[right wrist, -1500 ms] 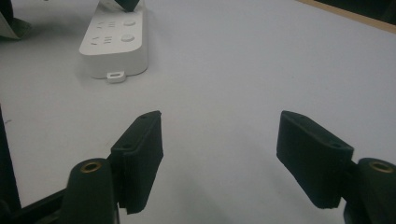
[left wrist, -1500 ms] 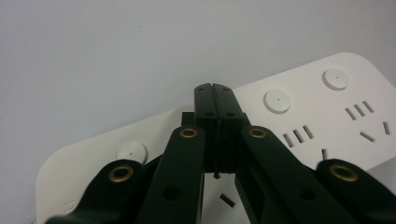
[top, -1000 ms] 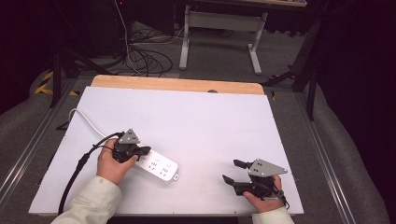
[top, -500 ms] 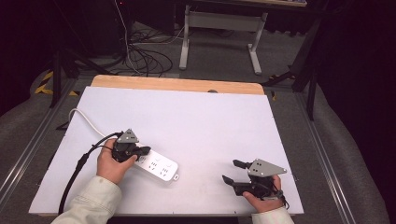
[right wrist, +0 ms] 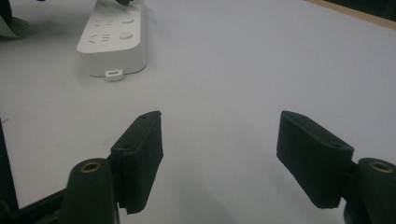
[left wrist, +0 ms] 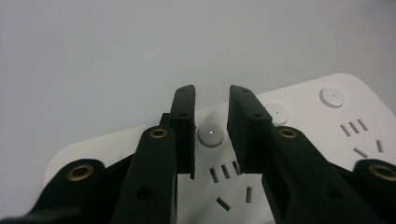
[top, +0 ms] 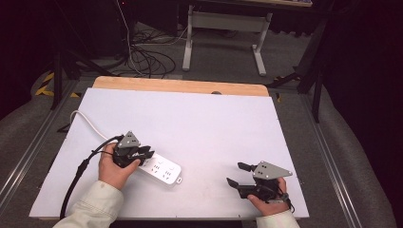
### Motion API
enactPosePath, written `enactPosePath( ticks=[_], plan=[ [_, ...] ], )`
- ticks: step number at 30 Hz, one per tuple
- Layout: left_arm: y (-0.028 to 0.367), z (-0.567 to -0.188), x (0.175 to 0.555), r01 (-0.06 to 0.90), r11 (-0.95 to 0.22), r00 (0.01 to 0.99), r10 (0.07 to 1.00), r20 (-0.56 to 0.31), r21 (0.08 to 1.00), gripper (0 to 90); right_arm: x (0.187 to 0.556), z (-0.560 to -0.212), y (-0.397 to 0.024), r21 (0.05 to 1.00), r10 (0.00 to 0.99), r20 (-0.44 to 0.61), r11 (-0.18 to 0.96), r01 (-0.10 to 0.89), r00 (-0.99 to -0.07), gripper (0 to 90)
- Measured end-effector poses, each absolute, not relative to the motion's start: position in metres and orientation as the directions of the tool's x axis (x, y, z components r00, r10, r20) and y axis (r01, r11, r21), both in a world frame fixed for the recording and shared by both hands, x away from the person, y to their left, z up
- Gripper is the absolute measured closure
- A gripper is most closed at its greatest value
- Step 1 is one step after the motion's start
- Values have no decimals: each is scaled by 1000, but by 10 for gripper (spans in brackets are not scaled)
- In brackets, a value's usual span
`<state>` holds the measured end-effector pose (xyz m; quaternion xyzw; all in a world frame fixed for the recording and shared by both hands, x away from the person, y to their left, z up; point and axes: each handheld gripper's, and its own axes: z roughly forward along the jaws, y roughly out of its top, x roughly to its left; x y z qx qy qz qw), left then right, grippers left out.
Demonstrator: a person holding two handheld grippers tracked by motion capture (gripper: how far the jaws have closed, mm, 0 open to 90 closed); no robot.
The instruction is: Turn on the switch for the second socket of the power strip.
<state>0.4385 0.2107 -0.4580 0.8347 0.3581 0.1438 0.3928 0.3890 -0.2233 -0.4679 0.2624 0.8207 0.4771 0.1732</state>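
White table (top: 214,123), power strip (top: 164,170) beneath left gripper (top: 144,153).

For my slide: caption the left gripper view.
Left gripper poised over a white power strip, jaws flanking a round button.

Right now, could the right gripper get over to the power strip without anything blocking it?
Probably yes. The right gripper sits open over bare table, and nothing lies between it and the near end of the power strip. The left gripper already sits over the strip's far end, so that part is taken.

One white power strip (top: 159,168) with perhaps three round buttons (left wrist: 211,133), one table (top: 228,123), two grippers (top: 142,153)
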Motion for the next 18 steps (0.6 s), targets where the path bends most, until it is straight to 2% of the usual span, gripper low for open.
enactPosePath(
  ticks=[4, 7, 13, 18],
  plan=[
    [216, -449, 435, 470, -427, 700, 714, -31, 773, 673, 388, -468, -223, 875, 595, -32, 405, 265, -803, 326],
    [217, -441, 434, 498, -406, 701, 709, -80, 767, 625, 389, -468, -223, 874, 595, -33, 407, 266, -803, 326],
    [218, -425, 429, 454, -427, 712, 702, -30, 782, 589, 389, -468, -223, 873, 596, -33, 408, 268, -802, 326],
    [217, -419, 425, 455, -423, 716, 697, -40, 784, 563, 389, -468, -223, 873, 595, -34, 409, 266, -803, 326]
  ],
)
